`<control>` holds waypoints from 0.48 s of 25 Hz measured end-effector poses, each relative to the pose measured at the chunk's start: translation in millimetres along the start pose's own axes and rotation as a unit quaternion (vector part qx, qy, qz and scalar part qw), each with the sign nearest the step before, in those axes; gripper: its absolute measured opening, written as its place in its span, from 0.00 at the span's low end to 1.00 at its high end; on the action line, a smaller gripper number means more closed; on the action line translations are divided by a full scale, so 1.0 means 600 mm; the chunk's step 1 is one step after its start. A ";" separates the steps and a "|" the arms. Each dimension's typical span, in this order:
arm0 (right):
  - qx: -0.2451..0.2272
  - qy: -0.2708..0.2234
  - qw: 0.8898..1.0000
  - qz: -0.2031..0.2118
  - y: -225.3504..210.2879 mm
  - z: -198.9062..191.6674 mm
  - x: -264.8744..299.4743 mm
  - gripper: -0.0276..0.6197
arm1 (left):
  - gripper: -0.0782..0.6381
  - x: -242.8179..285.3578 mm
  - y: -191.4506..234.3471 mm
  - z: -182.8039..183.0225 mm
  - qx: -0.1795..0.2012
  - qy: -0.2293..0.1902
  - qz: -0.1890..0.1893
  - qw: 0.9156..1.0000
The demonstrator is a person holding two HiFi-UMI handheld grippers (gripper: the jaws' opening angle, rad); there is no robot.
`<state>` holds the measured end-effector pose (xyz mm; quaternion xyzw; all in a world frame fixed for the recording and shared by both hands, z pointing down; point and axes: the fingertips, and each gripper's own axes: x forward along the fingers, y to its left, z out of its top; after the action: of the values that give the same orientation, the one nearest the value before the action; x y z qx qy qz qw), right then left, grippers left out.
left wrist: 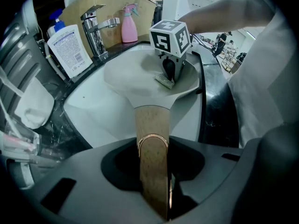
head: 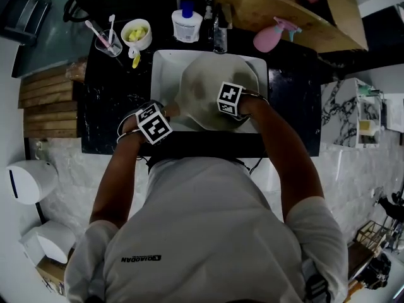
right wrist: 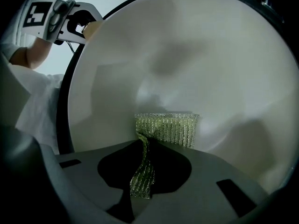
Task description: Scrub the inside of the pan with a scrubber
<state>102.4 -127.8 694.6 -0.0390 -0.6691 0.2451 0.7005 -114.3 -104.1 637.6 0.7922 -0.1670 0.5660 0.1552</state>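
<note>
A pale pan [head: 211,87] is held tilted over the white sink [head: 163,65]. My left gripper [left wrist: 153,160] is shut on the pan's wooden handle [left wrist: 150,120], which runs straight out between its jaws. In the head view this gripper [head: 154,124] sits at the pan's near left. My right gripper [right wrist: 142,174] is shut on a green mesh scrubber [right wrist: 166,127], whose flat end lies pressed against the pan's inside [right wrist: 196,64]. Seen from the left gripper view, the right gripper [left wrist: 169,69] stands over the pan [left wrist: 135,80] with the scrubber [left wrist: 164,81] under it.
A chrome faucet [left wrist: 96,29], a white soap bottle [left wrist: 70,45] and a pink spray bottle [left wrist: 129,26] stand behind the sink. A cup of toothbrushes [head: 107,41] and a small bowl [head: 136,33] sit on the black counter [head: 104,109] at left. A cardboard box [head: 297,11] lies behind.
</note>
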 end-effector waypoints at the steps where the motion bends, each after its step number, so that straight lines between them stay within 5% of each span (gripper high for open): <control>1: 0.002 -0.001 1.000 0.004 0.003 0.001 0.000 0.15 | 0.31 0.000 0.000 0.001 0.000 -0.001 -0.001 1.000; 6: 0.016 -0.022 1.000 -0.002 0.013 0.012 -0.015 0.15 | 0.31 -0.002 0.000 0.001 0.005 -0.004 -0.001 1.000; 12: 0.037 -0.118 0.988 -0.097 0.019 0.041 -0.069 0.15 | 0.32 -0.019 0.002 -0.001 0.065 -0.005 0.009 0.998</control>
<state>76.0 -140.8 654.6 0.0813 -0.7384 0.2032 0.6378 -118.8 -103.7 627.3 0.8018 -0.1381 0.5732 0.0977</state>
